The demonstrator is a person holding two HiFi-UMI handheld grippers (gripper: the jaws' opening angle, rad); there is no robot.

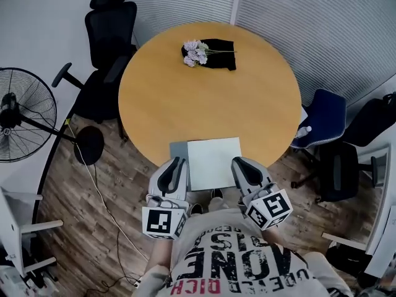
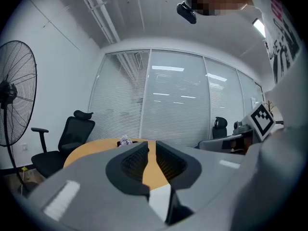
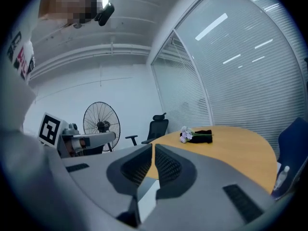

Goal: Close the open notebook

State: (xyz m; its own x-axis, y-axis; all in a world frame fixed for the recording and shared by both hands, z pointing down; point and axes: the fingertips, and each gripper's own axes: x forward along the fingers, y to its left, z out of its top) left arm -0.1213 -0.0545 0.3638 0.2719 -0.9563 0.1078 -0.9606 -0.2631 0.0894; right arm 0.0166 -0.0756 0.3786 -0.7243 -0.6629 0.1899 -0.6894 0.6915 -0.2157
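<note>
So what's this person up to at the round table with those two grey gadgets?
A person stands at the near edge of the round wooden table with a grey hand-held gripper in each hand. The left gripper and right gripper flank a white-paged notebook lying at the table's edge. Neither has hold of it: both pairs of jaws are slightly apart with nothing between them. A bunch of pale purple flowers lies at the far side.
</note>
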